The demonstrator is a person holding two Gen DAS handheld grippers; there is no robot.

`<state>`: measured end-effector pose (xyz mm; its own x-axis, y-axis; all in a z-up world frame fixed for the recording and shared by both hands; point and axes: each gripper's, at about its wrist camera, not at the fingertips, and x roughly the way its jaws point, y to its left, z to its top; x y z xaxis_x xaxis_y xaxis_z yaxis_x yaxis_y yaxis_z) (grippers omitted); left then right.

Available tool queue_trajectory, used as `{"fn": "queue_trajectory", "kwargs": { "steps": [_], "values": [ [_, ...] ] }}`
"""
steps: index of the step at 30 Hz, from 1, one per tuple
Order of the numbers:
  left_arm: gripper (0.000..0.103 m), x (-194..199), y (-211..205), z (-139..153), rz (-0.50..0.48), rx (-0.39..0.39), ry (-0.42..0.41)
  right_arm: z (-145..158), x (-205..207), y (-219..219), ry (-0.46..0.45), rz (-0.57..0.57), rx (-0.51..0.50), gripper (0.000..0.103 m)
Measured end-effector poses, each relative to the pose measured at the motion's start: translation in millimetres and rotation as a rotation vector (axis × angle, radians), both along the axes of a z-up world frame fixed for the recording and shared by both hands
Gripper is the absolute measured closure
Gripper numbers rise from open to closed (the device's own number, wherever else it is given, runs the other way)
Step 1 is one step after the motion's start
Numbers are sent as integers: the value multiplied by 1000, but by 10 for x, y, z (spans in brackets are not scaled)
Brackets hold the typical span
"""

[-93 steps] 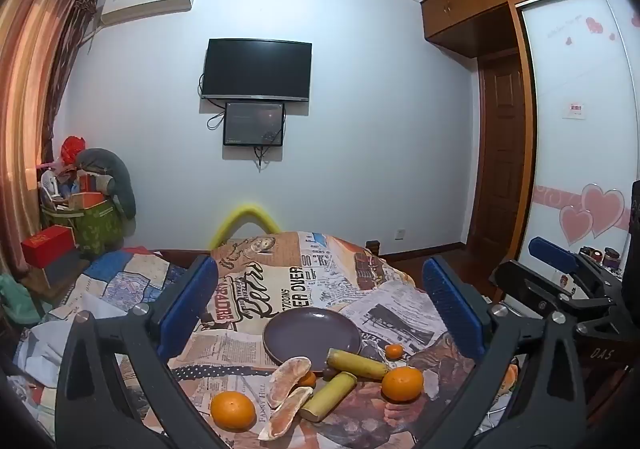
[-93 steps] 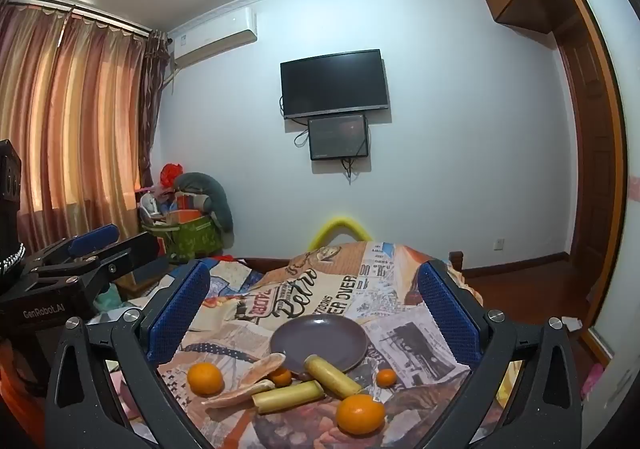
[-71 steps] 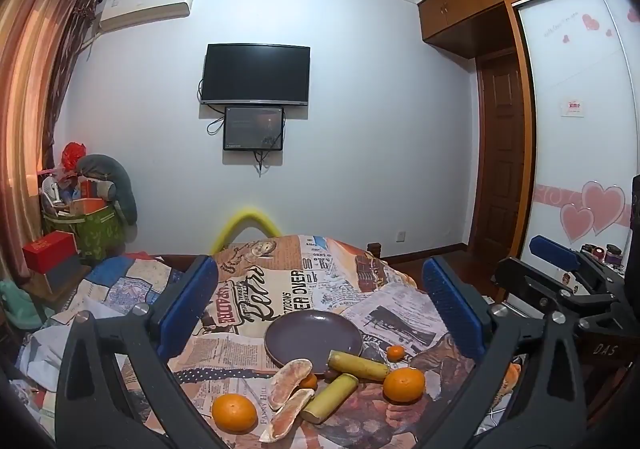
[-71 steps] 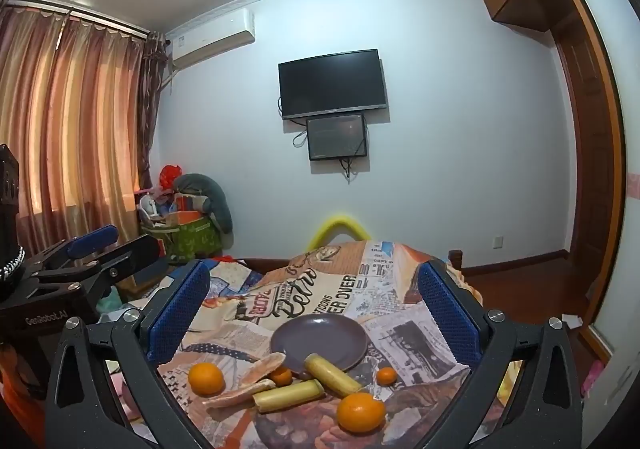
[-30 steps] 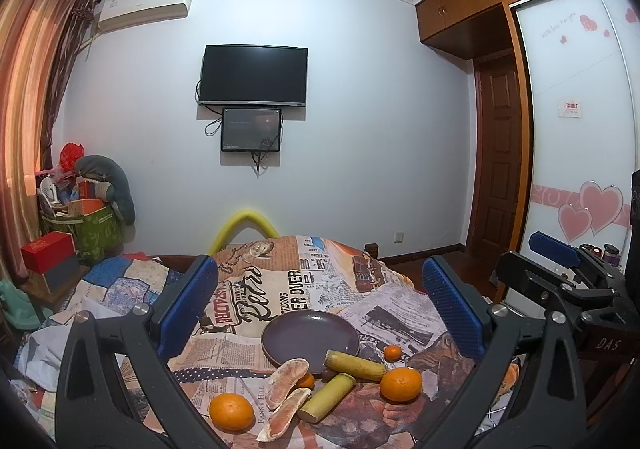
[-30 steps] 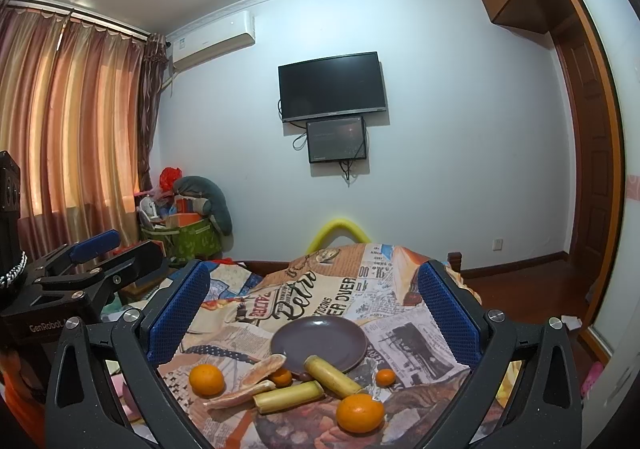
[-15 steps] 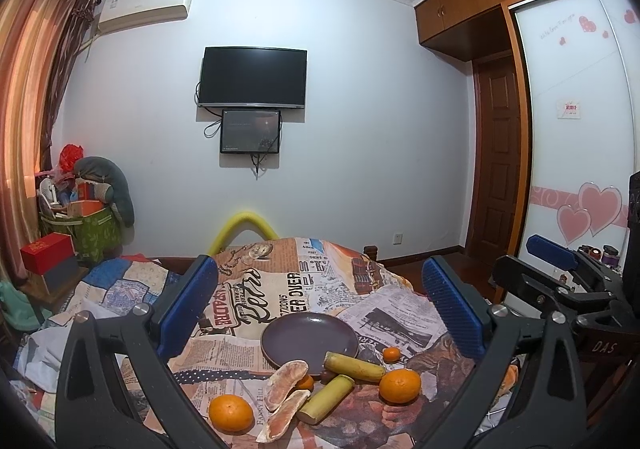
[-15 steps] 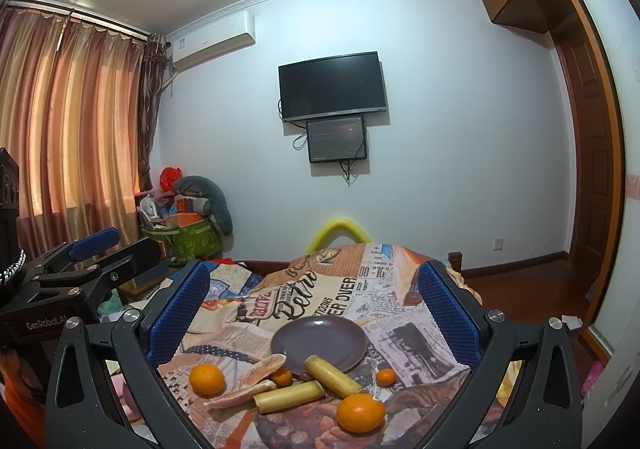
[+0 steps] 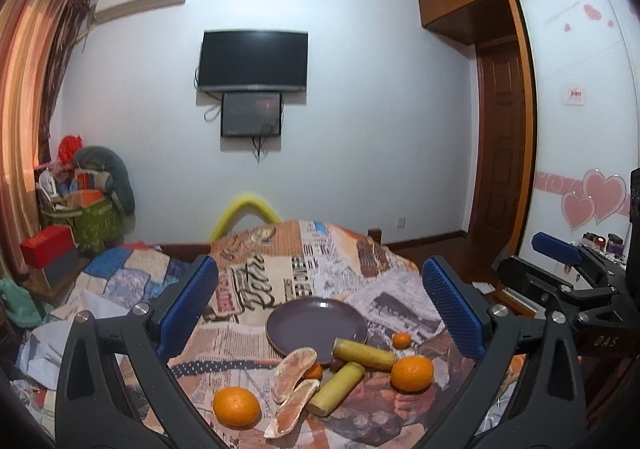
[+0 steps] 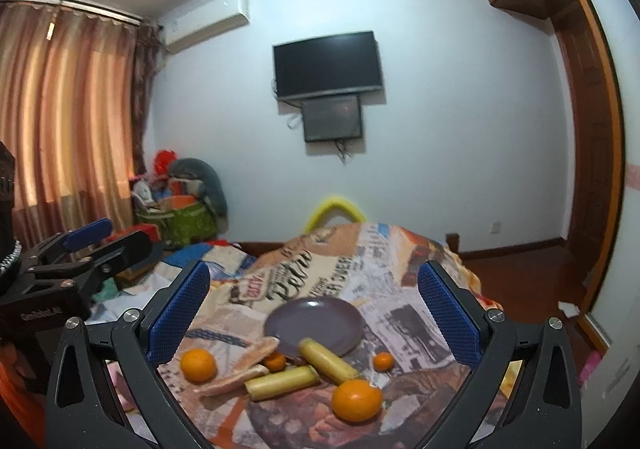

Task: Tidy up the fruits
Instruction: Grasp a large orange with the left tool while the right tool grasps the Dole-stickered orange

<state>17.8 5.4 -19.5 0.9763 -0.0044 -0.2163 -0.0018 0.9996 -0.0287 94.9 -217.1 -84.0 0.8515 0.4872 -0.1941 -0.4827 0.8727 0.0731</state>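
Nothing has moved: both tongs, left (image 9: 320, 309) and right (image 10: 314, 309), hover spread wide above the plate (image 9: 316, 325).

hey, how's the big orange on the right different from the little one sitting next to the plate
The big orange is clearly larger than the small orange. The big orange sits nearer the grippers, apart from the purple plate; the small orange lies farther back, closer to the plate's right rim. Both are round, orange, unpeeled and rest on the printed cloth, ungripped.

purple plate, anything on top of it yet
The purple plate holds no fruit in its bowl. One yellow sugarcane piece and a pomelo slice overlap its near rim, hiding that edge. Both grippers hang open, holding nothing.
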Motion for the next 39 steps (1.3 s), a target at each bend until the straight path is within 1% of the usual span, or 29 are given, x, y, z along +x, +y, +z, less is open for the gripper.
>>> {"fn": "queue_trajectory", "kwargs": {
  "steps": [2,6,8,13,14,20,24,27,29,30,31,36,37,39],
  "values": [
    [0,62,38,-69,10,-1,25,-78,80,-4,33,-7,-9,0],
    [0,238,181,-278,24,-5,104,-259,237,-1,109,-6,-37,0],
    [3,334,262,-396,30,-8,150,-366,310,6,144,-12,-59,0],
    [4,568,507,-758,47,-26,279,-584,454,5,217,-28,-107,0],
    [4,621,557,-859,48,-32,316,-643,490,8,237,-27,-119,0],
    [4,825,771,-1315,85,-48,455,-978,702,52,350,-46,-203,0],
    [4,913,871,-1612,90,-89,540,-1195,855,16,451,-28,-200,0],
    [4,966,892,-1749,104,-93,577,-1349,946,-9,516,-19,-208,0],
    [7,988,931,-1826,112,-106,608,-1431,981,-24,555,-14,-211,0],
    [11,1010,961,-1885,114,-118,623,-1463,1001,-18,569,-12,-213,0],
    [14,1028,978,-1927,115,-126,637,-1495,1013,-19,582,-7,-219,0],
    [18,1097,1035,-2084,120,-158,681,-1617,1125,56,615,-3,-238,1],
    [19,1107,1042,-2109,119,-160,687,-1635,1141,59,623,-2,-237,2],
    [22,1130,1049,-2156,116,-164,700,-1676,1190,55,646,-1,-238,8]
  ]
}}
